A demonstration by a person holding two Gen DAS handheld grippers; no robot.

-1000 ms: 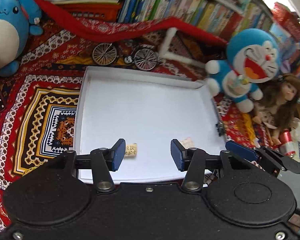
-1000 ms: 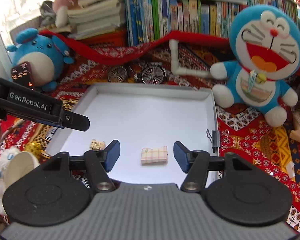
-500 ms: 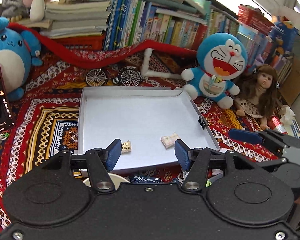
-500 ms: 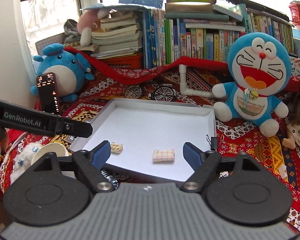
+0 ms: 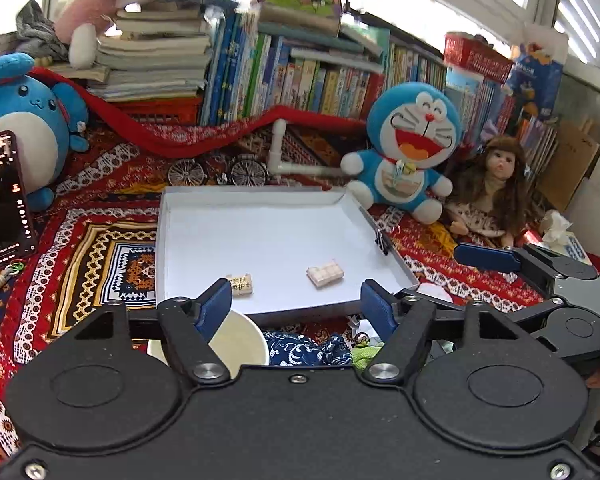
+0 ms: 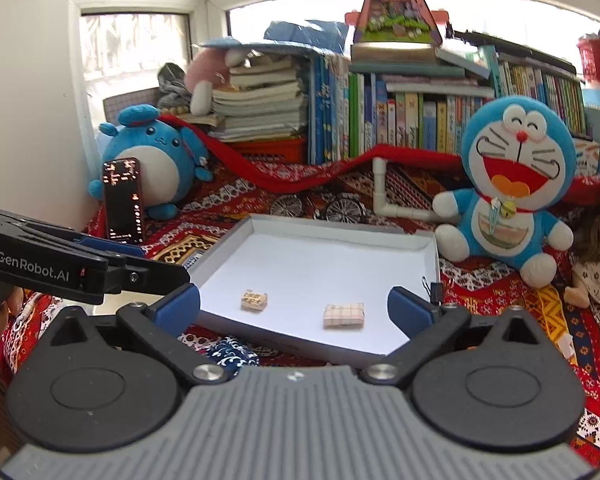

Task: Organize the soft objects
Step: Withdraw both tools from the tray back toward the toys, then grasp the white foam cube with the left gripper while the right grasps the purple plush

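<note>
Tongs number two here, and both stand wide open with nothing between their blue pads: the left tongs [image 5: 296, 306] hang over the near edge of a white tray [image 5: 260, 200], and the right tongs [image 6: 294, 306] hang over the same edge from the other side, its long black body also visible at the right of the left wrist view. Inside the tray lie two small soft packets, well apart from each other and both near the front edge: one tan packet with printed characters [image 5: 241, 284] on the left, and one checked packet [image 5: 325, 273] on the right. In the right wrist view the same two appear as the printed one [image 6: 254, 300] and the checked one [image 6: 344, 315]. One black binder clip [image 5: 381, 240] grips the right wall of the tray. The tray rests on a red patterned cloth [image 5: 100, 208]. Behind it stand two blue plush toys, a round one [image 5: 24, 120] at the left and a laughing cat one [image 5: 408, 152] at the right, and one long-haired doll [image 5: 496, 184] beside the cat. One dark phone [image 5: 2, 196] leans upright at the left. One small metal bicycle model [image 5: 218, 170] stands behind the tray. One pale bowl [image 5: 244, 340] and one blue patterned fabric [image 5: 304, 354] lie just below the front edge.
</note>
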